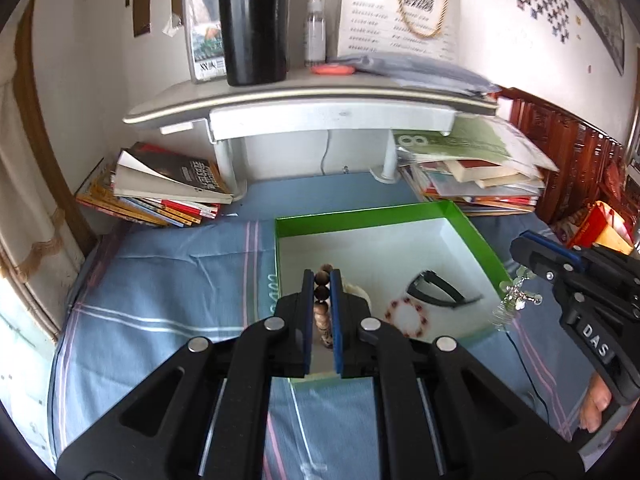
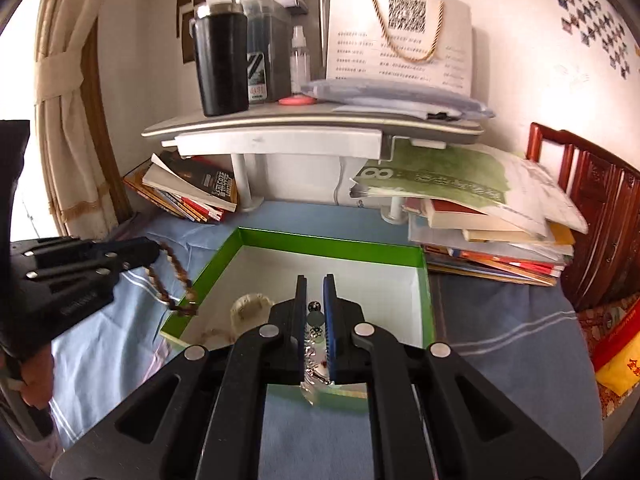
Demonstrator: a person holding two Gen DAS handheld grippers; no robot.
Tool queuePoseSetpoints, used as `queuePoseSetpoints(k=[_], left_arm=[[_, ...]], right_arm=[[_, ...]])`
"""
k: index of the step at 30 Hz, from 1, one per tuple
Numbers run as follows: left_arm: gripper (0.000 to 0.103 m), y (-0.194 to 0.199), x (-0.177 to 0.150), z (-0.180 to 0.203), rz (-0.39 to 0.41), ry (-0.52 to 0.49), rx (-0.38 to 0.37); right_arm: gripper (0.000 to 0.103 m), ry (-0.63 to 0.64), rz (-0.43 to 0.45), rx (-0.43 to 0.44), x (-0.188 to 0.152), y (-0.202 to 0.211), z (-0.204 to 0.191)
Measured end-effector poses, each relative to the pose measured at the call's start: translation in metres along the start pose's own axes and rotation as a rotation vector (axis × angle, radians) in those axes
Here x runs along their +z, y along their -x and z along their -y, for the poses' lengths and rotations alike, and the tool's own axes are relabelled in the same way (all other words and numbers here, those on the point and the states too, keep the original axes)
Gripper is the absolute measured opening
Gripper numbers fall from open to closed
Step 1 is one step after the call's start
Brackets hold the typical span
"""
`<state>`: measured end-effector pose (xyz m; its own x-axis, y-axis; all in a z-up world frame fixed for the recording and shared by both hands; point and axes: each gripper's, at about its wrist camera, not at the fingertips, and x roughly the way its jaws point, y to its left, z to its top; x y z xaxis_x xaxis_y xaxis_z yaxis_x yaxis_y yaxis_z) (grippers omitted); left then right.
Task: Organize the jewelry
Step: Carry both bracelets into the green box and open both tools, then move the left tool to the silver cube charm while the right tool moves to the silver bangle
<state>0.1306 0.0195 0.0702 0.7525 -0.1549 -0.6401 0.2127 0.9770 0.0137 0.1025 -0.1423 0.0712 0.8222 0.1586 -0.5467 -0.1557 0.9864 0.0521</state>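
Left gripper up over the near-left part of the green box, fingers pinching a brown bead string that runs between the pads and hangs below them. From the right wrist view, same gripper at far left, bead string dangling in a loop off its tip above the box's left wall, clear of the blue cloth covering the desk. Right gripper over the near edge of the box, fingers pinching a silvery chain piece with small dark discs, its lower end hanging past the pads. In the left wrist view, right gripper at the right edge, the silvery piece hanging just outside the box's right wall; part of a hand visible under the handle. Lying on the white floor of the box: a red-bead bracelet, a dark hair clip just beside it, and a pale cream bracelet near the left wall, partly hidden behind the left fingers in the left view. Behind the box, book stacks on both sides under a grey shelf carrying a black tumbler and a spray bottle.
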Motion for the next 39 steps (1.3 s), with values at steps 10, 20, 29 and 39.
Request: queuePoseSetpoints(k=[10,20,29,39], left_arm=[[0.014,-0.07,-0.021,-0.01,-0.125,0.043,-0.002],[0.046,-0.019,-0.056,-0.001,-0.108,0.001,0.003],[0.052,-0.013,-0.136,0.024,-0.251,-0.039,-0.064],[0.058,-0.005,-0.17,0.042,-0.31,-0.085,-0.144]], right_arm=[[0.02,-0.042,-0.169,-0.011,-0.021,-0.076,0.003],[0.051,-0.043,-0.143,-0.096,-0.061,-0.01,0.028],[0.051,-0.19,-0.333,-0.238,-0.157,0.029,0.089],[0.052,-0.203,-0.361,-0.151,-0.183,0.043,0.064]])
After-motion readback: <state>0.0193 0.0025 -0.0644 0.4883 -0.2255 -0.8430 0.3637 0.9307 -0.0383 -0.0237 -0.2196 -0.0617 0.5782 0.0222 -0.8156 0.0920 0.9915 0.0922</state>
